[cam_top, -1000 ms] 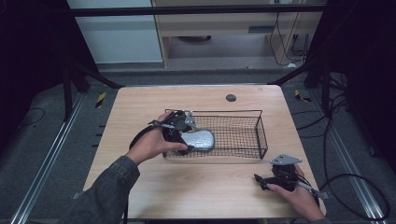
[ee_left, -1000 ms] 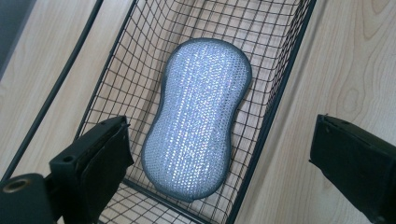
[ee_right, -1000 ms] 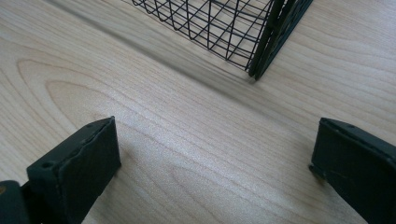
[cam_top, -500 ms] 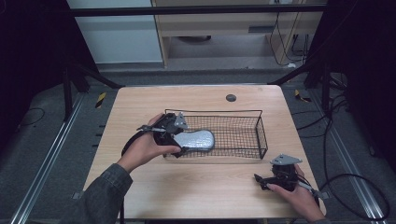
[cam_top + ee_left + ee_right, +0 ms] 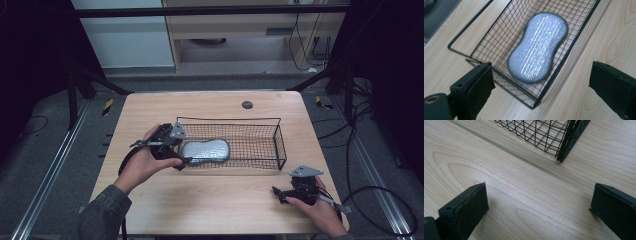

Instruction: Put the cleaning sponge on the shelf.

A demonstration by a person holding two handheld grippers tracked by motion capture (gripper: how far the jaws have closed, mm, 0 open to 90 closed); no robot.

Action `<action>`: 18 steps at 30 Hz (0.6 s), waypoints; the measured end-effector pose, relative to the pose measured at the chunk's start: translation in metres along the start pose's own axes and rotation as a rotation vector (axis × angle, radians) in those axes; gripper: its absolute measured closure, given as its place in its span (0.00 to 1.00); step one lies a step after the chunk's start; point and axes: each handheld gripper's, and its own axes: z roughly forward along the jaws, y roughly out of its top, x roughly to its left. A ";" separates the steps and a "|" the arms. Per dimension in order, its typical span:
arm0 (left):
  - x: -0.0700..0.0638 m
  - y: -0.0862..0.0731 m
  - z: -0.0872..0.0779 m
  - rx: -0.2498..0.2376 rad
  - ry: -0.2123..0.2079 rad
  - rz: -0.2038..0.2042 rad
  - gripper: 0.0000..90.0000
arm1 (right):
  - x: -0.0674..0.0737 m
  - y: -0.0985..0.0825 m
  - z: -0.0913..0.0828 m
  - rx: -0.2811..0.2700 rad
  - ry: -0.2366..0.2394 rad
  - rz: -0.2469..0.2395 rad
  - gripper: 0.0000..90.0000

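Silvery peanut-shaped scouring sponge [image 5: 537, 47] lying flat in a black wire-mesh basket [image 5: 278, 145].
Left tool [image 5: 541, 82], jaws apart and empty, hovers at the basket's end; right tool [image 5: 539, 205] open over the pale wood-grain counter [image 5: 210, 200].

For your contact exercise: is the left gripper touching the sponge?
Apart. The left gripper view shows the sponge lying in the basket, beyond the open left gripper.
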 end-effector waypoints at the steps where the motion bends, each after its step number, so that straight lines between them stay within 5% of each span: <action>1: 0.001 -0.004 -0.002 -0.006 0.006 -0.013 0.05 | 0.000 0.000 0.000 0.000 0.000 0.001 0.01; 18: 0.022 -0.071 -0.001 0.016 0.032 -0.149 0.06 | 0.001 0.000 0.000 0.000 -0.001 0.007 0.01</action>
